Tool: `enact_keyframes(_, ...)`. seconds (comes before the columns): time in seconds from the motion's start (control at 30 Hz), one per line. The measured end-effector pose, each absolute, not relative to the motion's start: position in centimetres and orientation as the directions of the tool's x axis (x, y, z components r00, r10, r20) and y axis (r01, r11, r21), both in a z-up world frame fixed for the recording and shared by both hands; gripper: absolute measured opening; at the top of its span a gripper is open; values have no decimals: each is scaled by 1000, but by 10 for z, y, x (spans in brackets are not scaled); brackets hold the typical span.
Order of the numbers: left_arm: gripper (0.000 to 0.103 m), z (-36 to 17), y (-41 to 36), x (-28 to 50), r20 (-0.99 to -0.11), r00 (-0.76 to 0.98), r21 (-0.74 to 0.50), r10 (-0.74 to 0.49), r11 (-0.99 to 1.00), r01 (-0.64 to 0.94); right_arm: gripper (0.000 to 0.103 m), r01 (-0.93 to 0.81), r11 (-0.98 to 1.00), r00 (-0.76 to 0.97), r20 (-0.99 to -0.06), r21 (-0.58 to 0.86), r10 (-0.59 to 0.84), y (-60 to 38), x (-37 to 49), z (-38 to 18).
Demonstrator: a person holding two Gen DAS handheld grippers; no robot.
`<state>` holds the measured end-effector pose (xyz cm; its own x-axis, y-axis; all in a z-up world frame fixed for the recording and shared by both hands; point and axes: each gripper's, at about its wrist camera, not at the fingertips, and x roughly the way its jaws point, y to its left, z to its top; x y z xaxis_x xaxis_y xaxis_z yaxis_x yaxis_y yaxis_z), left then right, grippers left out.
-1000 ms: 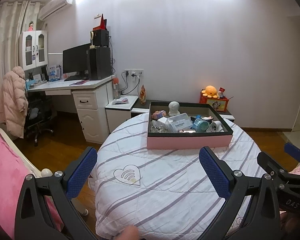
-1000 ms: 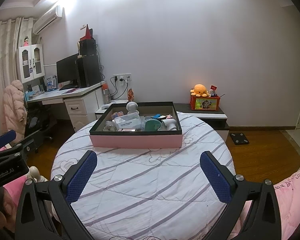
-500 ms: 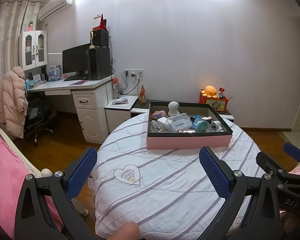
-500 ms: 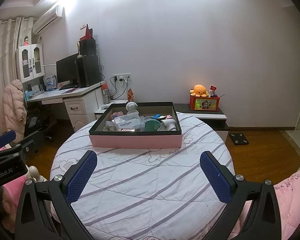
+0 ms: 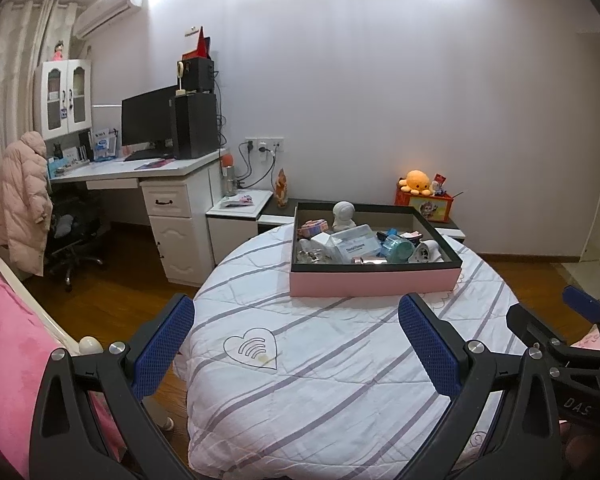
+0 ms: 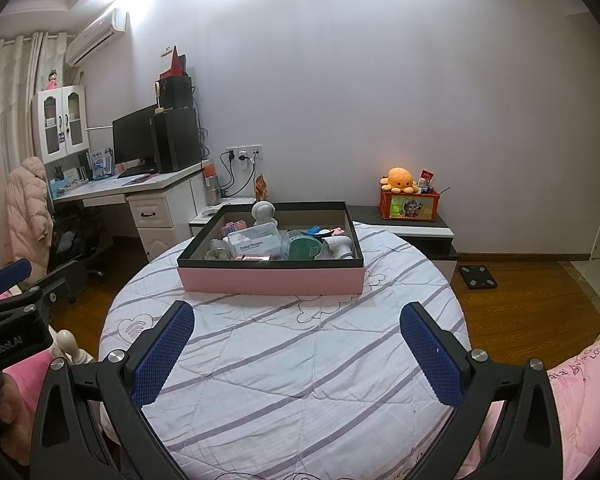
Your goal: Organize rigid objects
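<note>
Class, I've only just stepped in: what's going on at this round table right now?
A person holds two grippers over a round table with a striped white cover. The left gripper and the right gripper are both open and hold nothing. Ahead, a pink box sits on the table, cluttered with small items: a white astronaut figure, a clear dental flosser case, a teal container. Nothing has been picked up yet.
</note>
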<state>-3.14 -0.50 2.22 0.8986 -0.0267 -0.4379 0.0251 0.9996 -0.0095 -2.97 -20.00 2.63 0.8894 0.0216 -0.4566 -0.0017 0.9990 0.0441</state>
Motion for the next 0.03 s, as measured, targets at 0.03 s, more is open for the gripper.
enact_keyframes(0.03,103,22,-6,-31,-440,898,-6,-26,1000,26,103,-2,999,889,-458,44,22,-200,-29,26)
